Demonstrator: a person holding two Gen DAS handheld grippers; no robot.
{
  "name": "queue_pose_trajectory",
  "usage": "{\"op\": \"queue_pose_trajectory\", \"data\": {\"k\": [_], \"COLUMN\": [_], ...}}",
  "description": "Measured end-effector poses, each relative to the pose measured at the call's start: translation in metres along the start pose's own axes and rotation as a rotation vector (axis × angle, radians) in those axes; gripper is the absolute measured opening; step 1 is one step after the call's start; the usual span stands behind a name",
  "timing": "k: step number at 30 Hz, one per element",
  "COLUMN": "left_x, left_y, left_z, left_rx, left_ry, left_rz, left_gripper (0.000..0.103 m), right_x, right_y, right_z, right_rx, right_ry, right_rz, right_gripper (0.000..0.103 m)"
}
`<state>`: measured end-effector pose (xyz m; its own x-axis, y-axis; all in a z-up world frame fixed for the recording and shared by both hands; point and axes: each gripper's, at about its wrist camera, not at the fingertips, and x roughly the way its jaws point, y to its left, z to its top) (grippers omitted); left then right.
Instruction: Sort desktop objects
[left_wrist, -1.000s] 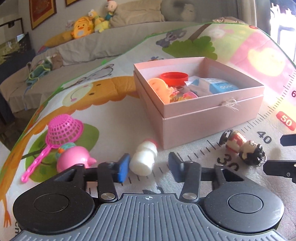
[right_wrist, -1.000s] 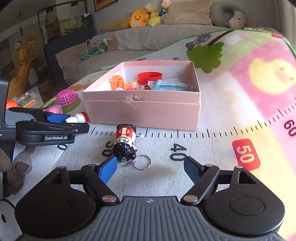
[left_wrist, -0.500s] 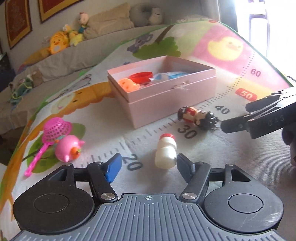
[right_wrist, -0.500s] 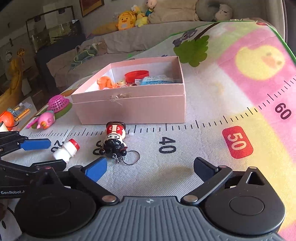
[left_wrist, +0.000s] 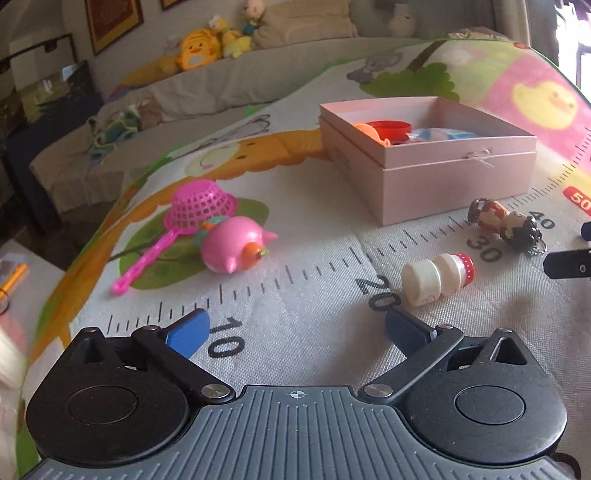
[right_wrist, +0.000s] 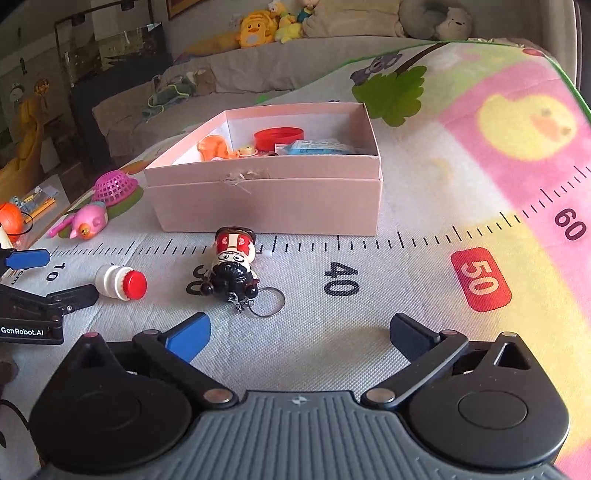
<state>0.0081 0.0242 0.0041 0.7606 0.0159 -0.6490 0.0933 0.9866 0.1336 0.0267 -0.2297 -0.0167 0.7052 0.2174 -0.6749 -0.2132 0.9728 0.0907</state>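
Bottle (left_wrist: 437, 273) lies sideways, red cap toward doll keychain (left_wrist: 504, 224).

Pale pink box (right_wrist: 273, 206), with a red lid (right_wrist: 279, 137), an orange toy (right_wrist: 211, 147) and a light blue packet (right_wrist: 317, 146) inside. White little bottle (left_wrist: 436, 278) with a red cap. Doll keychain (right_wrist: 233, 264) in red and white, black hair. Hot pink mesh strainer (left_wrist: 192, 214), pink pig toy (left_wrist: 236, 249) with an orange snout. Play mat (right_wrist: 461, 192) grey-white with black ruler marks, a red "50" tag, pink and yellow patches, a green tree. Blue pads on black fingers (left_wrist: 188, 332).
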Motion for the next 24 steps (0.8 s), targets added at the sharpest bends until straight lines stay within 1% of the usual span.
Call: {"op": "queue_pose_trajectory", "data": {"k": [4, 9, 12, 14, 15, 17, 19, 20, 22, 23, 24], "left_x": [0.003, 0.004, 0.001, -0.007, -0.014, -0.028, -0.038, -0.040, -0.036, -0.032, -0.027], "left_y": [0.013, 0.009, 0.010, 0.007, 0.002, -0.012, -0.028, -0.036, -0.051, -0.056, -0.059], "left_z": [-0.003, 0.001, 0.002, 0.001, 0.000, 0.000, 0.001, 0.002, 0.007, 0.009, 0.012], "left_rx": [-0.122, -0.119, -0.119, -0.117, -0.102, -0.045, 0.021, 0.046, 0.079, 0.084, 0.079], "left_ry": [0.056, 0.082, 0.094, 0.061, 0.029, -0.042, -0.092, -0.102, -0.097, -0.086, -0.074], "left_rz": [-0.047, -0.032, -0.069, -0.123, -0.147, -0.166, -0.196, -0.207, -0.204, -0.195, -0.193], "left_gripper": [0.103, 0.103, 0.103, 0.103, 0.103, 0.103, 0.103, 0.103, 0.102, 0.100, 0.088], "right_x": [0.001, 0.002, 0.002, 0.002, 0.003, 0.003, 0.002, 0.002, -0.001, -0.004, -0.008], "right_y": [0.002, 0.003, 0.003, 0.002, 0.003, 0.004, 0.003, 0.001, -0.004, -0.005, -0.007], "right_z": [0.000, 0.000, 0.000, 0.000, 0.001, 0.001, 0.000, 0.000, 0.000, 0.000, 0.002], "right_rx": [-0.010, -0.017, -0.014, -0.002, -0.002, -0.010, -0.005, 0.003, 0.035, 0.051, 0.069], "right_ry": [0.004, 0.008, 0.010, 0.012, 0.016, 0.020, 0.011, 0.009, -0.003, -0.012, -0.028], "right_rz": [-0.010, -0.016, -0.021, -0.019, -0.020, -0.025, -0.019, -0.011, 0.003, -0.007, -0.021], "right_gripper": [0.103, 0.103, 0.103, 0.103, 0.103, 0.103, 0.103, 0.103, 0.103, 0.103, 0.102]}}
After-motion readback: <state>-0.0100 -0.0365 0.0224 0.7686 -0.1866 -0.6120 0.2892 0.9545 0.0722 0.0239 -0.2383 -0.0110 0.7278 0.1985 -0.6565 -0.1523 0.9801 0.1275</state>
